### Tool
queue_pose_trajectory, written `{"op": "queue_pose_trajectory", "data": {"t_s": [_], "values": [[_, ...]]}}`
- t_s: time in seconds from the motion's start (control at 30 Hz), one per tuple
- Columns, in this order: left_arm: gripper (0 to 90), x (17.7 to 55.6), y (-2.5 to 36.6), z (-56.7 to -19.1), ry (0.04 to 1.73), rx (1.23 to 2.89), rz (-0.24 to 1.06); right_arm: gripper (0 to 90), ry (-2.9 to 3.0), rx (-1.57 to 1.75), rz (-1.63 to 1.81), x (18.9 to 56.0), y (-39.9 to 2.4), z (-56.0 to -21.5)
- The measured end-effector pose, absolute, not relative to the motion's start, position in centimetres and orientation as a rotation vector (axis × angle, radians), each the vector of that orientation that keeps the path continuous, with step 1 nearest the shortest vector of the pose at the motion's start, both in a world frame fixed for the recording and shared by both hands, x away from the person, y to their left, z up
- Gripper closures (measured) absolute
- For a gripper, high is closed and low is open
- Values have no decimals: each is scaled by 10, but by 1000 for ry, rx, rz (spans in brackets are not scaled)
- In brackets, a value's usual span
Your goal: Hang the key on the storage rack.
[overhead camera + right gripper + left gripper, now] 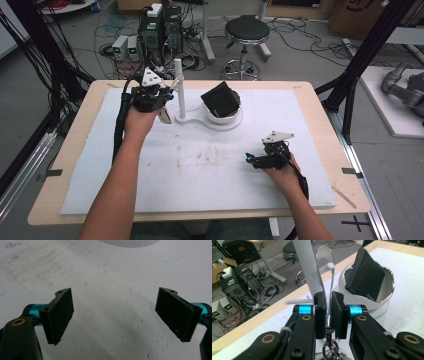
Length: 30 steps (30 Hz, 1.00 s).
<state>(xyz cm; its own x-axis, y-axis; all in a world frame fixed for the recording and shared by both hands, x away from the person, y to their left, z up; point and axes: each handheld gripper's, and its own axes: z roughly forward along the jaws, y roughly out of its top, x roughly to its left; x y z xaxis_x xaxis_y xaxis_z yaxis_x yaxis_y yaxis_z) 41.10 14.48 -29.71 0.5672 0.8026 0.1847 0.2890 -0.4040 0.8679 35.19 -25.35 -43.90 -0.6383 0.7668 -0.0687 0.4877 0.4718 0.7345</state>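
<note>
The metal shoehorn-shaped piece [325, 272] stands upright between the jaws of the left gripper [327, 315]. The jaws are closed on its narrow shank; both pads press against the metal. A key ring and short chain [329, 350] hang from the lower end of the piece, below the pads. The broad, polished upper end rises above the jaws and lies just in front of the white post [308, 267].

In the high view, the left gripper [167, 100] is held above the far left part of the worktop, just beside the white post [179, 87]. The post stands upright on a flat white base [192, 121]. Thin white pegs [297, 301] project sideways from the post.

On the same base, to the right of the post, sits a white bowl [222, 117] with a black cloth-like item [220, 98] resting in it, tilted and projecting above the rim. In the left gripper view, the bowl [387, 292] shows a reflective rim.

The right gripper [250, 159] rests low over the near right part of the worktop, well apart from the stand. Its jaws stand wide apart with nothing between them; the pads [61, 315] frame bare white foam sheet [112, 302].

The foam sheet [200, 165] covers most of the wooden worktop [75, 150] and carries faint brown stains near its centre.
</note>
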Motion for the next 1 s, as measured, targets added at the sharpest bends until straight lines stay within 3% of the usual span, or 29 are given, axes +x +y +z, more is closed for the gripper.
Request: {"op": "queue_pose_trajectory", "data": {"t_s": [0.3, 0.4, 0.5, 1.0], "values": [[807, 416, 148, -307, 906, 1971, 768, 153, 2332, 1055, 984, 351, -256, -439], [682, 415, 148, -306, 923, 1959, 808, 153, 2328, 1057, 982, 350, -257, -440], [619, 414, 150, -305, 931, 1955, 804, 153, 2327, 1058, 981, 350, -256, -439], [447, 394, 164, -334, 940, 1975, 643, 152, 2334, 1048, 987, 352, -255, -440]]}}
